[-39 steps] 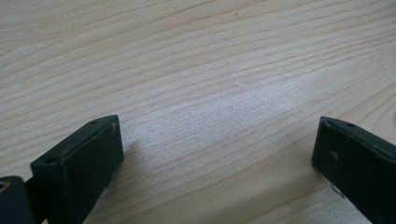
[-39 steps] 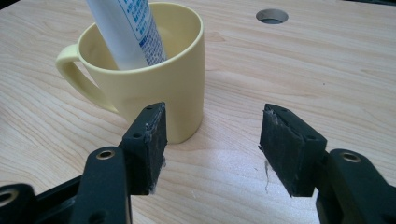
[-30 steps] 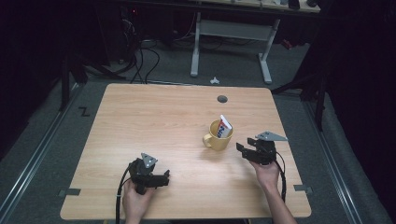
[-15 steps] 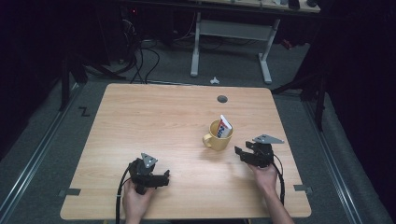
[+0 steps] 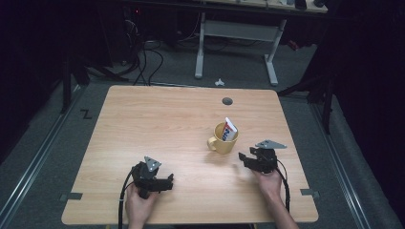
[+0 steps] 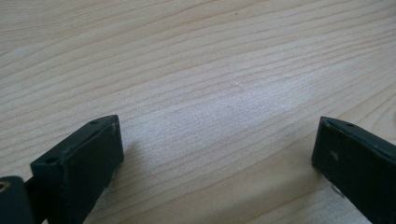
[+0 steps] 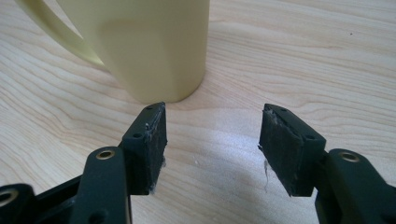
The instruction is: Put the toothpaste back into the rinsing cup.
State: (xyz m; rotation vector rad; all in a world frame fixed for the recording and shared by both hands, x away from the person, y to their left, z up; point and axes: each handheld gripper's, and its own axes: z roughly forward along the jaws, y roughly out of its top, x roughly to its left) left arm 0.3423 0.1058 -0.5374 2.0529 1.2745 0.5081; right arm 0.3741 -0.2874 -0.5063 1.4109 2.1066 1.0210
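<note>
Standing upright by the spread, empty right claw [image 5: 244, 159], the pale-yellow mug [image 5: 223, 139] holds a tube [image 5: 230, 130].

The mug [image 5: 223, 139] is pale yellow, and the tube [image 5: 230, 130] standing in it is white with red and blue print. The desk [image 5: 157, 124] is light wood with fine grain lines. Both grippers, left [image 5: 168, 181] and right [image 5: 242, 159], are black, each topped by a grey plate.
</note>
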